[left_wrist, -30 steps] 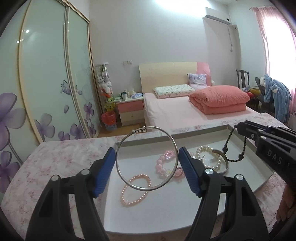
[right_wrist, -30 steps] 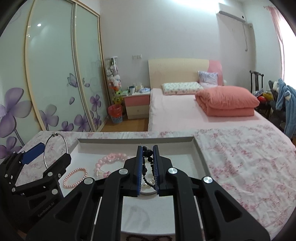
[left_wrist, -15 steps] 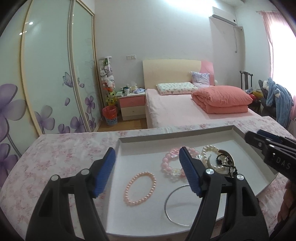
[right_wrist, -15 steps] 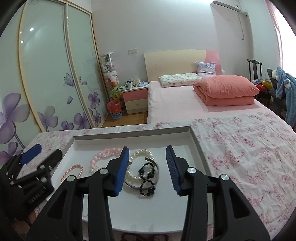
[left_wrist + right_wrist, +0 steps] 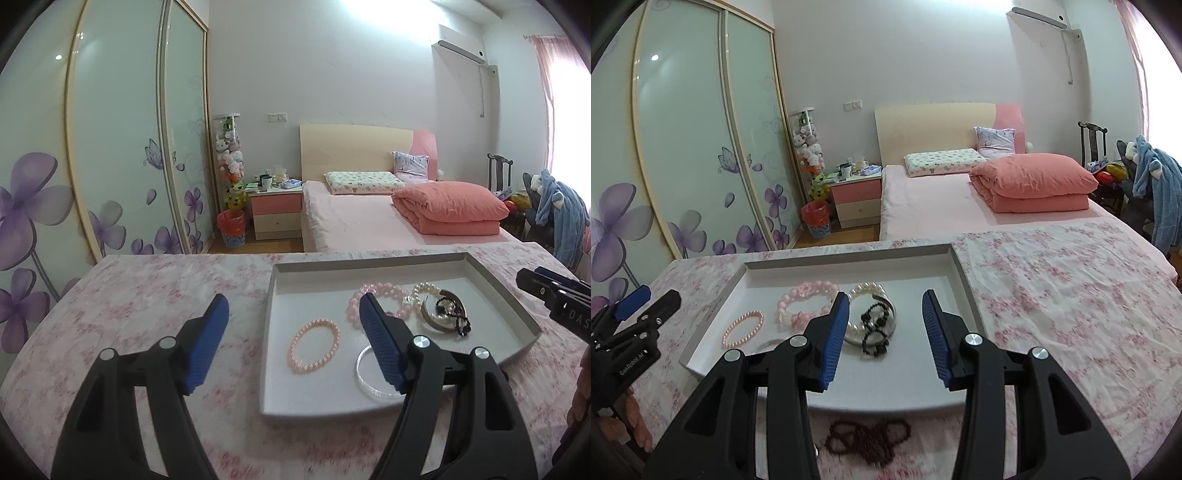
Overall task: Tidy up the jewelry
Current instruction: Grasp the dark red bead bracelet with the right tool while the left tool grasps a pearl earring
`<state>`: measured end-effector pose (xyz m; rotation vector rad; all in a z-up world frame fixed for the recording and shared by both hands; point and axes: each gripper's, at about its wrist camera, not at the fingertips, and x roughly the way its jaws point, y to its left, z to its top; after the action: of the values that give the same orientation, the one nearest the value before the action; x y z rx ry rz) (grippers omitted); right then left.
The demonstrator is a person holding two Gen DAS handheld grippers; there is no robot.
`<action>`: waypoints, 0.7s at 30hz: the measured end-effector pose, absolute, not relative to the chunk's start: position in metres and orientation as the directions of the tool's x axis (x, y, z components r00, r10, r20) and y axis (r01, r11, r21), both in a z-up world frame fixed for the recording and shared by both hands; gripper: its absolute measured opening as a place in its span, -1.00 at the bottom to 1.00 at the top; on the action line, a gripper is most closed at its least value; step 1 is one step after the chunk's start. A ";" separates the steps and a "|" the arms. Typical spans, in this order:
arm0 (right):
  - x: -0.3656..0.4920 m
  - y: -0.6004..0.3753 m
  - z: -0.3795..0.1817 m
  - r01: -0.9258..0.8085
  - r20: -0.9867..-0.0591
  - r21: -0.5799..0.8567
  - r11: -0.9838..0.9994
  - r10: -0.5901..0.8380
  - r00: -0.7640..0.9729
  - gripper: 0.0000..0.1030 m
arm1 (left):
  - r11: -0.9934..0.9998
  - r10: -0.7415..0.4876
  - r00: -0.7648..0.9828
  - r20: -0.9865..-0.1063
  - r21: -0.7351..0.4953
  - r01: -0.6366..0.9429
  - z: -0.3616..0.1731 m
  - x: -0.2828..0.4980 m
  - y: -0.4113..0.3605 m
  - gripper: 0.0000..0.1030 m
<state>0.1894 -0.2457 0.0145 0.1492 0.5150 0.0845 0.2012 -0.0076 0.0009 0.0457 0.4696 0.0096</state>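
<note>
A home bedroom: beyond the tongs stands a bed with a folded pink quilt, a pillow and a nightstand. To their left runs a wardrobe with flower-printed sliding doors; an air conditioner hangs upper right, near a pink-curtained window.

A shallow grey tray lies flat on the flowered cloth and holds the jewelry. At its left a thin bracelet of small pink pearls lies flat. Next to it, further back, lies a bracelet of bigger pink beads. To the right a white pearl bracelet and a silver cuff lie together, and a string of black beads is heaped on top of them. A plain silver bangle lies flat near the front edge. In front of the tray a dark red bead string lies on the cloth.
</note>
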 end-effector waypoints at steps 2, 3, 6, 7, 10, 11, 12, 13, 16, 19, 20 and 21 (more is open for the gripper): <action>0.183 -0.249 0.012 -0.040 -0.496 0.169 0.985 0.120 0.860 -0.17 | 0.999 0.015 0.889 -0.457 0.038 0.003 0.000 0.190 -0.004 0.41; 0.178 -0.251 0.010 -0.037 -0.508 0.173 0.984 0.121 0.853 -0.17 | 0.999 0.011 0.887 -0.462 0.035 0.005 -0.001 0.184 -0.002 0.44; 0.168 -0.255 0.002 -0.034 -0.536 0.177 0.984 0.125 0.835 -0.17 | 0.999 0.006 0.882 -0.472 0.031 0.009 -0.004 0.173 0.005 0.45; 0.165 -0.255 0.000 -0.036 -0.543 0.176 0.984 0.127 0.830 -0.17 | 1.000 0.003 0.878 -0.478 0.027 0.011 -0.005 0.168 0.007 0.45; 0.154 -0.254 -0.009 -0.044 -0.569 0.170 0.984 0.134 0.811 -0.17 | 1.000 -0.004 0.868 -0.497 0.015 0.013 -0.007 0.158 0.013 0.45; 0.152 -0.254 -0.012 -0.046 -0.577 0.170 0.984 0.138 0.805 -0.17 | 1.000 -0.004 0.865 -0.502 0.011 0.011 -0.009 0.155 0.014 0.45; 0.150 -0.254 -0.017 -0.050 -0.592 0.171 0.984 0.144 0.793 -0.17 | 1.000 -0.004 0.863 -0.506 0.008 0.010 -0.010 0.153 0.016 0.46; 0.149 -0.255 -0.019 -0.052 -0.600 0.172 0.984 0.147 0.786 -0.17 | 1.000 -0.003 0.861 -0.509 0.004 0.007 -0.011 0.150 0.018 0.46; 0.147 -0.255 -0.029 -0.053 -0.634 0.180 0.982 0.157 0.757 -0.17 | 1.000 -0.002 0.856 -0.517 -0.006 -0.002 -0.015 0.144 0.023 0.46; 0.149 -0.252 -0.036 -0.063 -0.662 0.190 0.980 0.175 0.729 -0.17 | 1.000 -0.001 0.852 -0.524 -0.016 -0.008 -0.016 0.141 0.026 0.47; 0.150 -0.250 -0.038 -0.068 -0.668 0.190 0.979 0.180 0.722 -0.17 | 1.000 -0.002 0.851 -0.525 -0.018 -0.009 -0.016 0.140 0.027 0.47; 0.151 -0.248 -0.039 -0.074 -0.675 0.188 0.979 0.184 0.715 -0.16 | 1.000 -0.002 0.851 -0.526 -0.020 -0.010 -0.016 0.139 0.028 0.47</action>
<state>0.1505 -0.2483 -0.0389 0.1520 0.7618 0.1432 0.1392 0.0283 -0.0165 -0.0221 0.5534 0.0040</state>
